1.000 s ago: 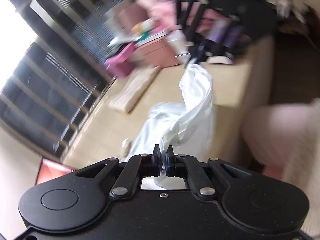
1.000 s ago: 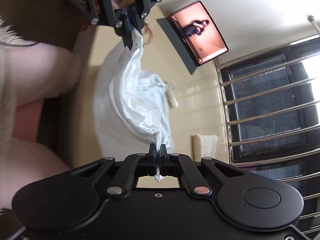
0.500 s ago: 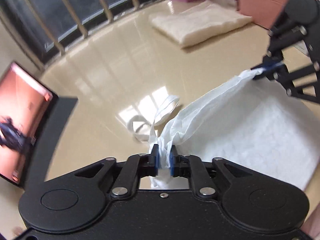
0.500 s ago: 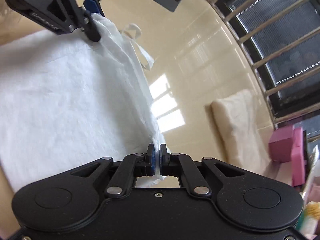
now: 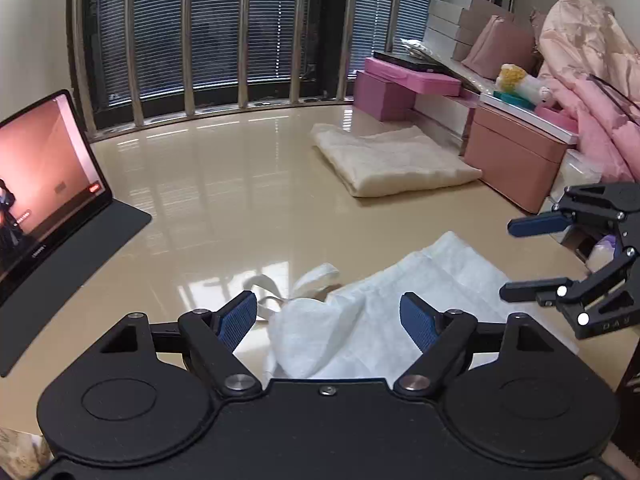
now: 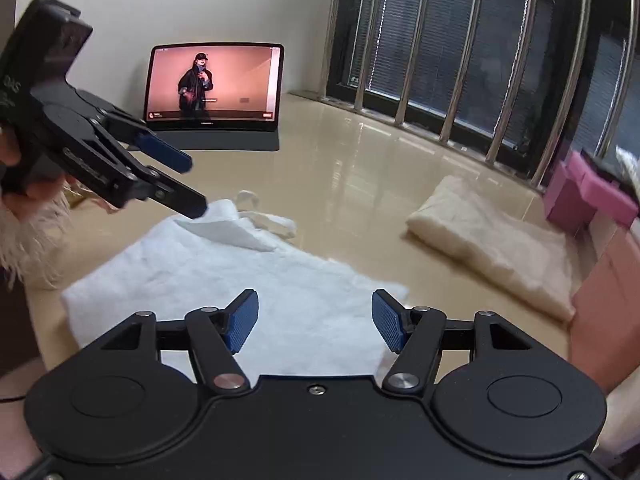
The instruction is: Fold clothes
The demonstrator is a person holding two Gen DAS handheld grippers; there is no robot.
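A white garment (image 5: pixel 400 304) lies on the glossy beige table (image 5: pixel 224 184), spread mostly flat with a bunched corner and loose straps at its far left; it also shows in the right wrist view (image 6: pixel 240 272). My left gripper (image 5: pixel 330 318) is open and empty, just above the bunched near corner. It also shows in the right wrist view (image 6: pixel 192 184), over the garment's far left corner. My right gripper (image 6: pixel 314 324) is open and empty over the garment's near right part. It also shows in the left wrist view (image 5: pixel 510 258) at the right.
A folded cream garment (image 5: pixel 392 160) lies at the back right of the table. A tablet (image 6: pixel 214 84) on a dark stand plays a video at the left. Pink boxes (image 5: pixel 404 84) and a pink cabinet (image 5: pixel 520 156) stand at the right. Window bars run behind.
Both grippers have let go of the white garment and opened. The garment has gone from hanging between them to lying on the table, and both grippers have lifted slightly off it.
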